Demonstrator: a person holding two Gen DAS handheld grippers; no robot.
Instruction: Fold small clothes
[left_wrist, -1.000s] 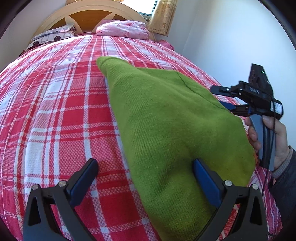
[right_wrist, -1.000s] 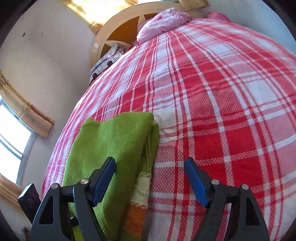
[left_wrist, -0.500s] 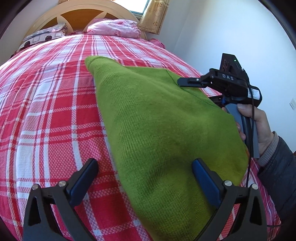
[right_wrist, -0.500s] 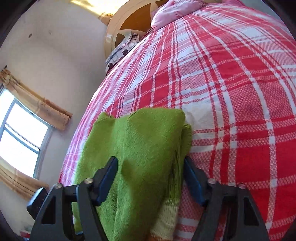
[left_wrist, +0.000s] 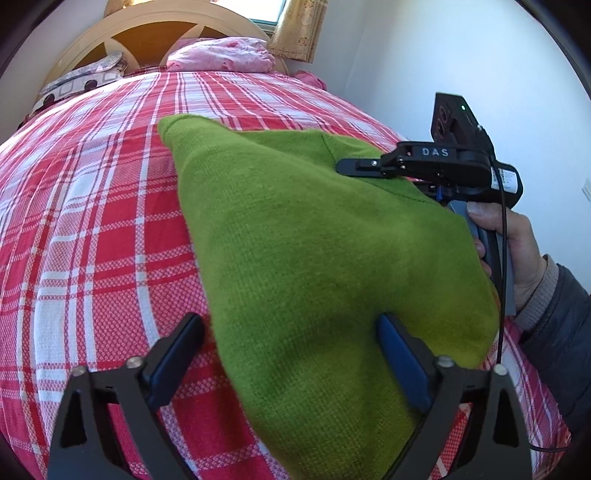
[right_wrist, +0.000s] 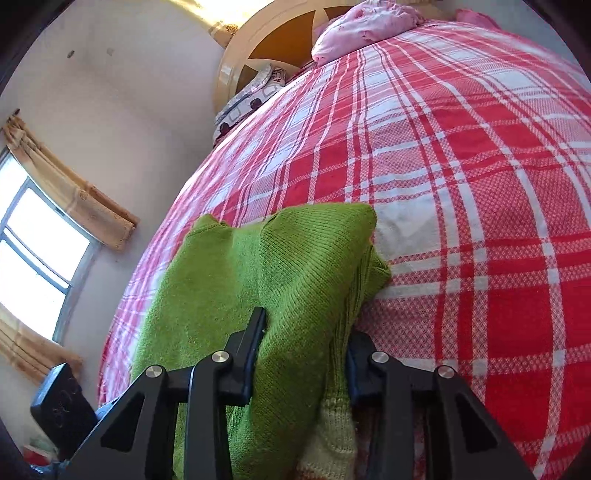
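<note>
A green knit sweater (left_wrist: 314, 240) lies folded on the red plaid bedspread (left_wrist: 92, 221). My left gripper (left_wrist: 288, 325) stands open over its near corner and its jaws are closing. One pad rests on the knit; the other is on the bedspread beside the sweater's edge. In the right wrist view the sweater (right_wrist: 229, 280) bunches up between the pads of my right gripper (right_wrist: 306, 328), whose jaws are closing on the folded edge. A cream and orange ribbed band (right_wrist: 332, 435) shows just below the pads. A hand (left_wrist: 517, 243) holds the right tool at the sweater's far side.
A wooden headboard (left_wrist: 155, 33), a pink bundle (left_wrist: 221, 55) and a patterned pillow (left_wrist: 81, 81) sit at the bed's far end. A white wall (left_wrist: 443, 55) runs along the right side. A curtained window (right_wrist: 37, 258) is on the other wall.
My right gripper slid onto the sweater's folded edge and its jaws narrowed until the knit bunched between them. The left jaws drew in slightly; that hand stayed nearly still.
</note>
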